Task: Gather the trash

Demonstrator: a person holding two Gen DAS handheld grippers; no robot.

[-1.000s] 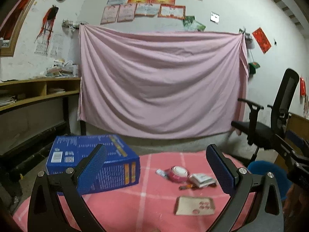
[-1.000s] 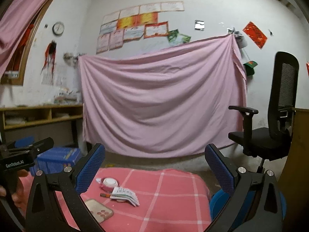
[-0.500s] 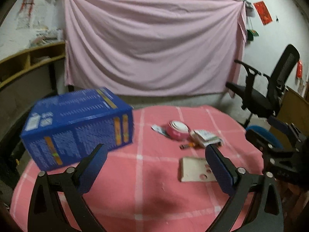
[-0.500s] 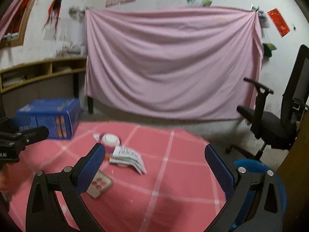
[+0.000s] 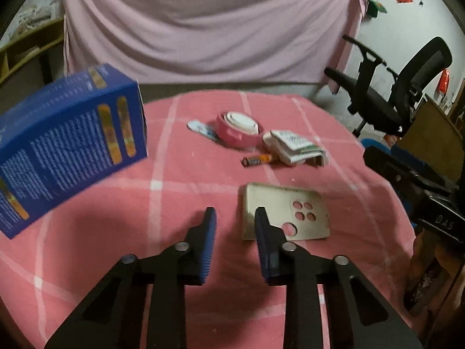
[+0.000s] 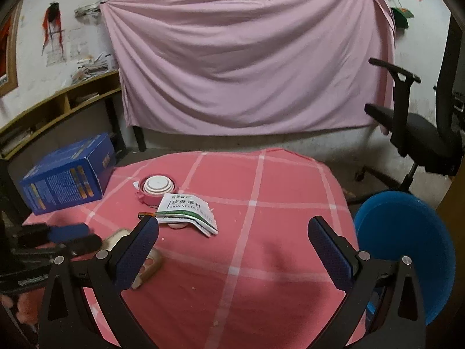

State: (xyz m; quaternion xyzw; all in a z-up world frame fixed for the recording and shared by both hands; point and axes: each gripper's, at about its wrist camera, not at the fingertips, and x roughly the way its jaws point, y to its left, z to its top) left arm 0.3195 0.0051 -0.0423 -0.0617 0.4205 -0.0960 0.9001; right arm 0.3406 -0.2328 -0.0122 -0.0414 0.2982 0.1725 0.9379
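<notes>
The trash lies in a loose cluster on the pink checked tablecloth (image 5: 180, 171): a beige phone case (image 5: 286, 213) with camera cut-outs, an orange battery (image 5: 257, 160), a folded white-and-green packet (image 5: 293, 147) printed "SKIN NEEDLE", and a round pink-and-white container (image 5: 239, 128). In the left wrist view the phone case sits just beyond the right finger's tip, which overlaps its near left corner; whether they touch cannot be told. The battery, packet and container lie farther ahead, slightly to the right.

The left gripper (image 5: 234, 218) has just been closing: 1 second ago its 2 blue pads stood wide apart, now they are drawn near each other with only a narrow gap and nothing between them. Its view has also tipped down, so the wall posters and clock seen earlier are out of the picture and the table fills it.

The right gripper (image 6: 234, 226) has its fingers spread wide and empty, as before; the packet (image 6: 187, 213) lies just past its left fingertip. Its view has tilted down too.

A blue cardboard box (image 5: 66, 145) stands left of the left gripper's fingers. A blue bin (image 6: 407, 250) sits beside the table, right of the right gripper's right finger, with a black office chair (image 6: 418, 128) beyond.
</notes>
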